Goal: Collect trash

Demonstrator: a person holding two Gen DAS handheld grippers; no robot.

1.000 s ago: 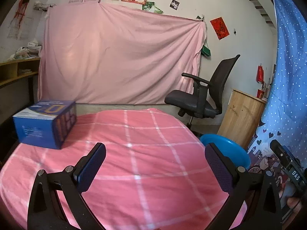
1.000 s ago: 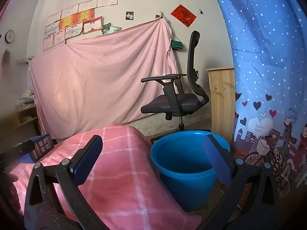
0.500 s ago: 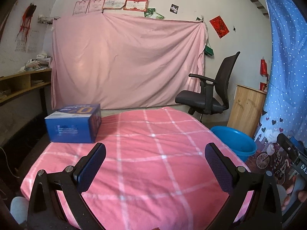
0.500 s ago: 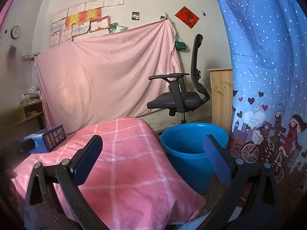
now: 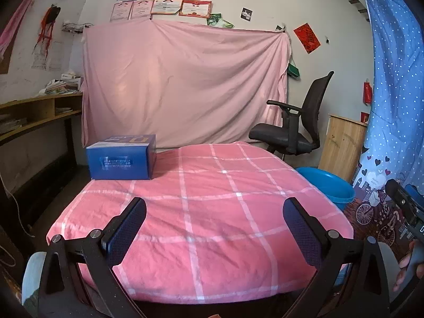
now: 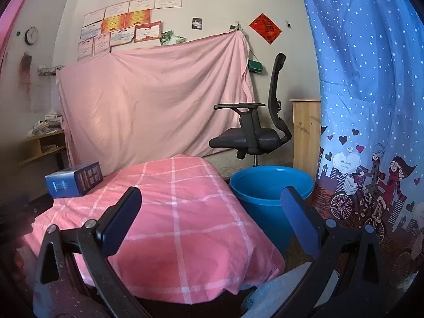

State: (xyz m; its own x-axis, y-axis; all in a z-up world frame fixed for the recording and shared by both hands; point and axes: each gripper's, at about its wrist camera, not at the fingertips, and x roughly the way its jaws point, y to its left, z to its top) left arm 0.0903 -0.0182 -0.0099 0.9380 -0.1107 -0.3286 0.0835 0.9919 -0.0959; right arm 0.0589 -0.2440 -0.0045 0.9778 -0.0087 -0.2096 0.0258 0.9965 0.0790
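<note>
A dark blue rectangular cardboard box (image 5: 122,159) sits at the far left corner of the desk covered in a pink cloth with white checks (image 5: 212,212); the right wrist view shows the same box (image 6: 74,182) at that corner, printed panels on its end face. Nothing else lies on the cloth. Just off the desk's right side stands a round blue plastic bucket (image 6: 270,193) on the floor, its mouth open and its inside looking empty; from the left wrist view only part of its rim (image 5: 328,185) shows past the cloth's edge.

The left claw (image 5: 214,225) hangs over the near edge of the desk, jaws spread wide, gripping nothing. The right claw (image 6: 210,217) is likewise spread wide and empty, aimed between the desk's right edge and the bucket.

Behind are a black mesh office chair (image 6: 254,132), a pale pink sheet hung on the wall (image 5: 185,84), and a blue dotted curtain (image 6: 371,79) to the right.
</note>
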